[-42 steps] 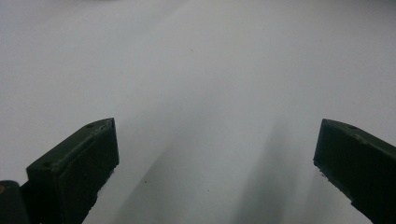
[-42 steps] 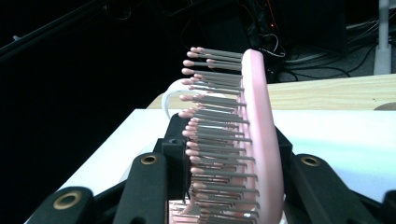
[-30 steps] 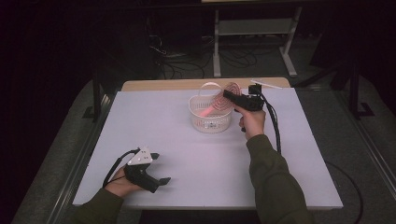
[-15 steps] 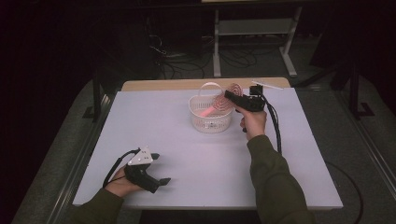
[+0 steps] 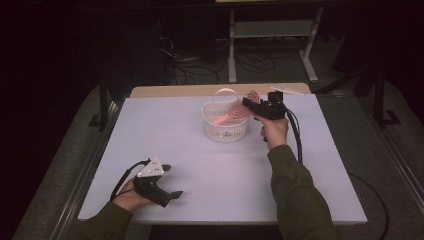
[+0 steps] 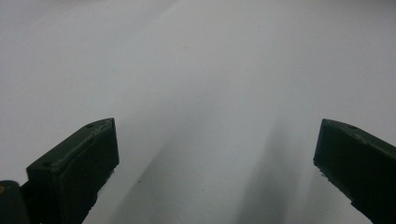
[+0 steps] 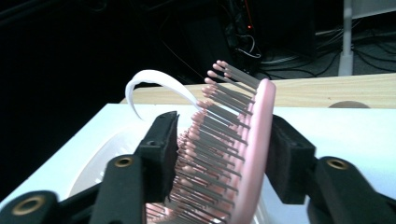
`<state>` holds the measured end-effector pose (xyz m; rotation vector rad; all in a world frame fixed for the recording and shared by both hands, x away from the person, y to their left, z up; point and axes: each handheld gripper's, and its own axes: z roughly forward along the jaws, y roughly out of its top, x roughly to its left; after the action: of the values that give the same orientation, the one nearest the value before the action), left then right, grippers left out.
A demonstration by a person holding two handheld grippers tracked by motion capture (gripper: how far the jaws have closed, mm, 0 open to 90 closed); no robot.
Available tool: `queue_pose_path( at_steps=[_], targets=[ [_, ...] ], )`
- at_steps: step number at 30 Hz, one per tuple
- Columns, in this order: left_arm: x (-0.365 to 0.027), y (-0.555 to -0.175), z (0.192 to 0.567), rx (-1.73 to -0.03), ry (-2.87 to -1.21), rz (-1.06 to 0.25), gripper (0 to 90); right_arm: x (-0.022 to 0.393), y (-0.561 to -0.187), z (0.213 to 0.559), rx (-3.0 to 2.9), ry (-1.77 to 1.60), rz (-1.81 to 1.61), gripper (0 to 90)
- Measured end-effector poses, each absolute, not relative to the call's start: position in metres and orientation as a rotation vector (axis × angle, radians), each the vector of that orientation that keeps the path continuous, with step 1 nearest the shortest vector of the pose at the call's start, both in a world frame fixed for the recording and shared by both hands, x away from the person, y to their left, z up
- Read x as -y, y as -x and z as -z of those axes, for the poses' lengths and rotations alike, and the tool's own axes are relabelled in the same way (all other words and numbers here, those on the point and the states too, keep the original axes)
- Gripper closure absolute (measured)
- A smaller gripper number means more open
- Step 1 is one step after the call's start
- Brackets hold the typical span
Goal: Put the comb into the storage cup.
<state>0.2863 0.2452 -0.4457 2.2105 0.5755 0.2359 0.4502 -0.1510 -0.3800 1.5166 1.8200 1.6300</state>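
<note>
The pink hairbrush [image 7: 224,154] is cut off by the bottom edge of the right gripper view, so its handle end inside the white basket [image 5: 226,131] is out of sight there, and in the high view that handle is too small and dim to follow down to the basket's floor. Whether the pads of the right gripper [image 7: 219,154] press on the brush's back and bristle tips or stand just off them is hard to tell. Behind the basket, the room beyond the table [image 5: 200,170] is too dark to make out.
</note>
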Motion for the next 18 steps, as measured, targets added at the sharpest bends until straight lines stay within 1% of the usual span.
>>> queue_pose_path(
  at_steps=[12,15,18],
  targets=[
    [-0.246,-0.287,0.446,-0.578,-2.208,-0.238,0.0,0.159,-0.445,0.373,-1.857,-1.470,-1.502,18.9],
    [-0.246,-0.286,0.445,-0.580,-2.206,-0.240,0.0,0.162,-0.444,0.372,-1.877,-1.471,-1.486,14.0],
    [-0.246,-0.287,0.445,-0.585,-2.205,-0.241,0.0,0.164,-0.443,0.371,-1.907,-1.446,-1.470,12.2]
  ],
)
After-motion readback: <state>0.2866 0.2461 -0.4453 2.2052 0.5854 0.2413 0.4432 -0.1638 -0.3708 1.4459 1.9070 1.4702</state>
